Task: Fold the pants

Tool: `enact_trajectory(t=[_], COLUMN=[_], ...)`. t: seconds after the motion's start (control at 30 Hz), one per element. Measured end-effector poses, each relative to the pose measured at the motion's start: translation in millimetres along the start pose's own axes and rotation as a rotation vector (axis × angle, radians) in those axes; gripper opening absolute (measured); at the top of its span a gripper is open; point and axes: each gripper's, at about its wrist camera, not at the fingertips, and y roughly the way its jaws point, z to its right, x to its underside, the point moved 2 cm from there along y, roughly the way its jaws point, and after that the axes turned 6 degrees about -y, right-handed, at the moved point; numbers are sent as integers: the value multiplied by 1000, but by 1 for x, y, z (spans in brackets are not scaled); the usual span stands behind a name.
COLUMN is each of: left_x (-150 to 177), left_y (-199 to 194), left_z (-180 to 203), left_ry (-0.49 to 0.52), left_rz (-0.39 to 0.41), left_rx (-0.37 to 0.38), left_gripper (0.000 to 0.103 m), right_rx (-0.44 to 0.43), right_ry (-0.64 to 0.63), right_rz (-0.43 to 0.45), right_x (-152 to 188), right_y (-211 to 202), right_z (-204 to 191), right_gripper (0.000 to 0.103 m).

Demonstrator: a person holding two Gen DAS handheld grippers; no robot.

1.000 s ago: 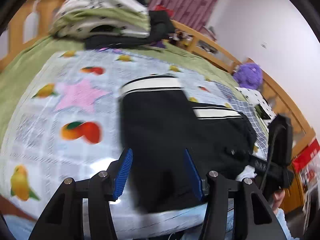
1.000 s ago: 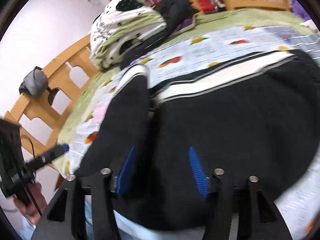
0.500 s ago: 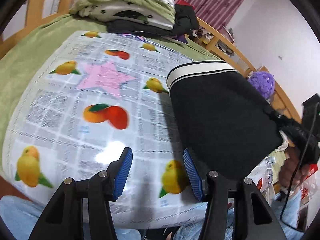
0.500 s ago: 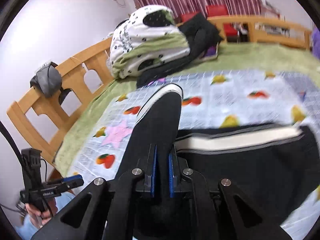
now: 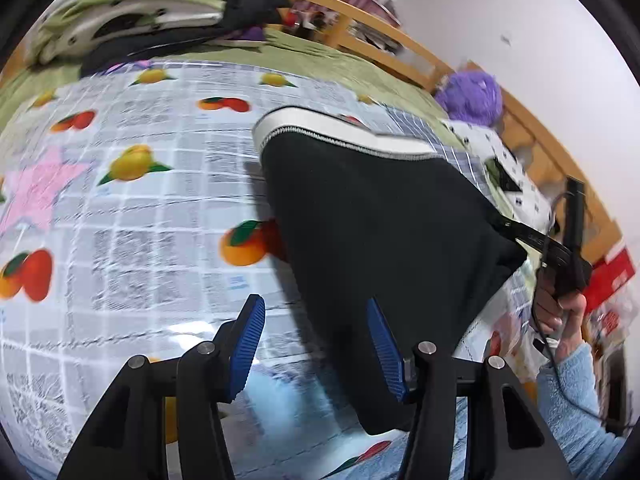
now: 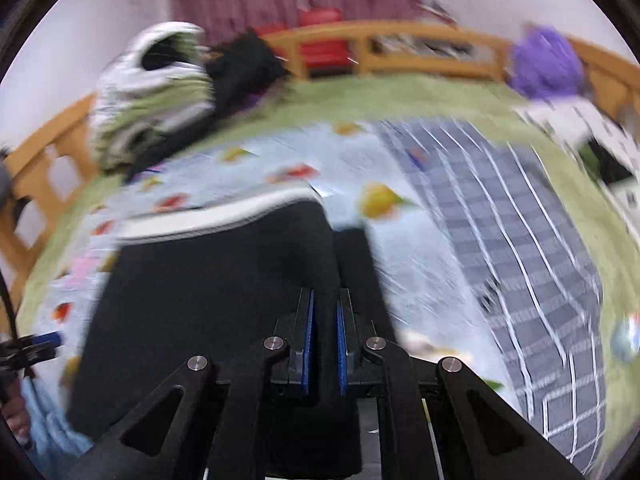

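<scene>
- While its blue-padded jaws stand wide apart with nothing between them, the left gripper (image 5: 316, 344) hovers over the fruit-print sheet (image 5: 132, 216), just beside the near edge of the cloth.
- Black pants (image 5: 380, 232) with a white striped waistband (image 5: 340, 136) lie folded on that sheet, right of the left gripper, one corner lifted off the bed.
- At that lifted corner the right gripper (image 5: 516, 228) pinches the fabric; in its own view the right gripper's (image 6: 324, 336) blue pads are drawn close together on a fold of the black cloth (image 6: 224, 288).
- Farther right, a purple plush toy (image 5: 472, 96) sits near the wooden bed rail (image 5: 400, 44).
- Piled bedding (image 6: 152, 92) rests at the head of the bed; the right wrist view is motion-blurred.
</scene>
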Motion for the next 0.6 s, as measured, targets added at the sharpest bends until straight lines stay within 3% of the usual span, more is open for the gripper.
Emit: enact_trajectory(t=[0.13, 0.23, 0.4, 0.47, 0.53, 0.6], left_x=[5, 11, 31, 43, 50, 51], left_y=[6, 9, 25, 33, 38, 33], left_z=[18, 23, 23, 20, 18, 17], left_ry=[28, 22, 10, -13, -20, -23], left_rz=[-9, -25, -68, -87, -107, -111], left_rx=[-7, -1, -16, -10, -13, 6], left_gripper=[51, 51, 51, 52, 53, 52], right_rx=[-53, 20, -24, -32, 13, 24], right_ry=[89, 53, 9, -30, -37, -34], right_rz=[6, 9, 135, 97, -15, -5], right_x=[20, 22, 29, 42, 59, 71], right_y=[5, -5, -46, -33, -2, 3], right_z=[28, 25, 8, 0, -2, -1], right_gripper=[12, 14, 15, 16, 15, 15])
